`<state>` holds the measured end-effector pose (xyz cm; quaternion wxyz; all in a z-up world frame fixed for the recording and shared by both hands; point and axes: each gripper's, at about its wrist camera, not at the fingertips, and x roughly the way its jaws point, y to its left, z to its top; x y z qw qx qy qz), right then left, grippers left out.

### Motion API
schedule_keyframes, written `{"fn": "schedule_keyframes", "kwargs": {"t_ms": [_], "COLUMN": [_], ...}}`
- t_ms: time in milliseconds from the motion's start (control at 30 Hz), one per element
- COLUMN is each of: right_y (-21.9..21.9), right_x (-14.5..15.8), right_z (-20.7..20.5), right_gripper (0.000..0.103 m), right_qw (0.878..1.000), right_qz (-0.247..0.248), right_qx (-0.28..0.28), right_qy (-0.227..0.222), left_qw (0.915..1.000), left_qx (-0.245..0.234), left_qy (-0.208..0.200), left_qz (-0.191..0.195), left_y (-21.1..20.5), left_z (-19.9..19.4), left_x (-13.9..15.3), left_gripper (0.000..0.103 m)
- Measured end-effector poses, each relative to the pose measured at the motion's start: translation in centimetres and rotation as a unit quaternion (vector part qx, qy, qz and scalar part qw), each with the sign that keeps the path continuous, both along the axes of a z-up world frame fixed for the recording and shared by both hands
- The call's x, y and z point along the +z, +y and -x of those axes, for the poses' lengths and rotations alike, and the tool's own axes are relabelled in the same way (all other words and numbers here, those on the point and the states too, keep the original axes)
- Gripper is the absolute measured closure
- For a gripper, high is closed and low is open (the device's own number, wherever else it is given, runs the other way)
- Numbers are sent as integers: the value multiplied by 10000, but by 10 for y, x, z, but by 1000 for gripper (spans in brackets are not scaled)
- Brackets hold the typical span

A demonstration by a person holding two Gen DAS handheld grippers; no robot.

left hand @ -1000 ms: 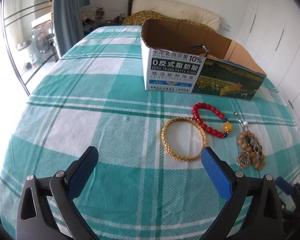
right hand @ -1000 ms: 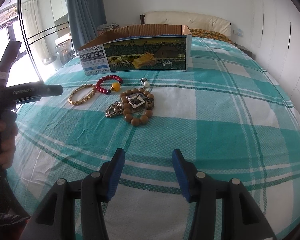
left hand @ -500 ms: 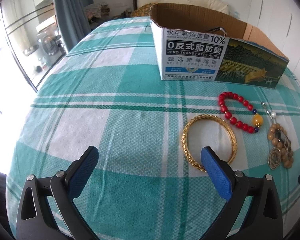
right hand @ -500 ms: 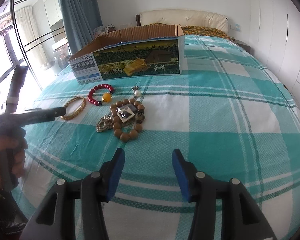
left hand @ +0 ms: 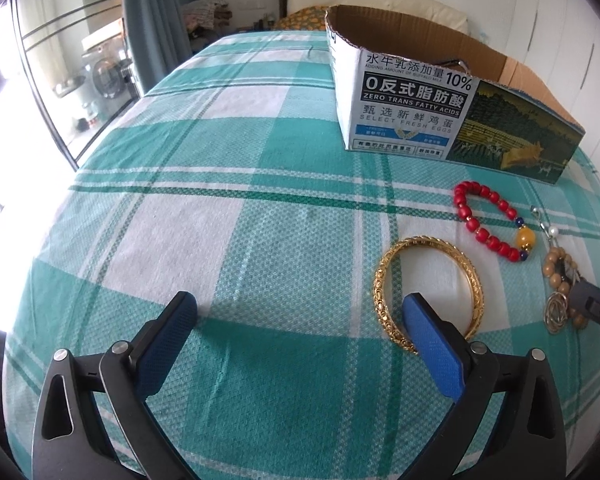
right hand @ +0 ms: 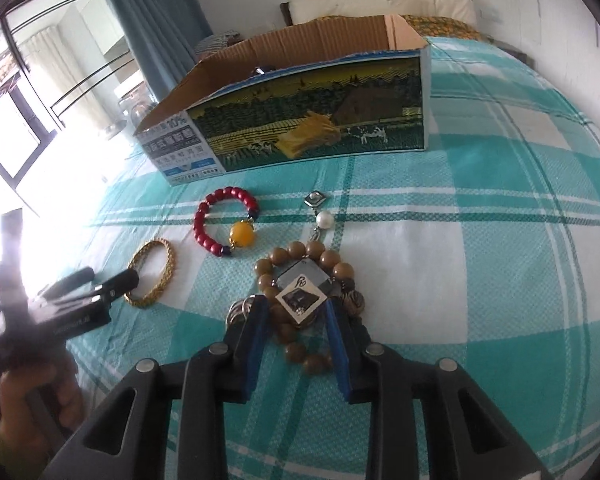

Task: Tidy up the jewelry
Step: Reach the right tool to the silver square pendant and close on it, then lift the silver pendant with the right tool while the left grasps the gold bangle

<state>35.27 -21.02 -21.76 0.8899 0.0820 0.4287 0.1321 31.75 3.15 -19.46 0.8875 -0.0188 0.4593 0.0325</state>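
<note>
A gold bangle (left hand: 428,284) lies on the checked bedspread; my open left gripper (left hand: 300,310) is low over the cloth with its right fingertip at the bangle's near rim. A red bead bracelet (left hand: 488,222) with a yellow bead lies beyond it. My right gripper (right hand: 296,312) is open, its fingers straddling a wooden bead bracelet (right hand: 308,300) that has a square pendant (right hand: 302,290) and metal rings on it. The bangle (right hand: 154,276) and the red bracelet (right hand: 224,228) also show in the right wrist view. An open cardboard box (left hand: 440,104) stands behind the jewelry.
A pearl charm (right hand: 324,220) with a clasp lies between the wooden beads and the box (right hand: 300,120). The bed's pillows and headboard (right hand: 380,0) are behind the box. A window and curtain (left hand: 152,20) are on the left. The bed edge drops off to the left.
Both grippers have moved forward and down. The left one has reached the gold bangle's near rim. The right one has come over the wooden bead bracelet, its fingers now on either side of it.
</note>
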Motion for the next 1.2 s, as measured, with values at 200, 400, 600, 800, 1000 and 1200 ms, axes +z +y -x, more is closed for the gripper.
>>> {"fn": "schedule_keyframes", "kwargs": {"t_ms": [200, 400, 600, 800, 1000, 1200], "right_y": [14, 28, 8, -30, -67, -98], "right_x": [-1, 8, 46, 86, 86, 30], "right_z": [-9, -5, 10, 19, 18, 20], "right_gripper": [67, 77, 77, 77, 77, 74], "right_qw": [9991, 9968, 9966, 9920, 9930, 9949], "right_qz": [175, 555, -35, -649, -391, 497], "right_qx": [-357, -230, -88, -219, -435, -613], "right_qy": [-143, -524, -822, -1065, -1024, -627], "left_qw": [10000, 10000, 10000, 10000, 10000, 10000], "left_qx": [1, -22, -27, -24, -24, -23], "left_qy": [-6, -4, -3, -3, -3, -4], "left_qz": [1, 30, 39, 33, 33, 34], "left_y": [0, 0, 0, 0, 0, 0], "left_z": [1, 1, 0, 0, 0, 0], "left_x": [0, 0, 0, 0, 0, 0], "left_gripper": [1, 1, 1, 1, 1, 1]}}
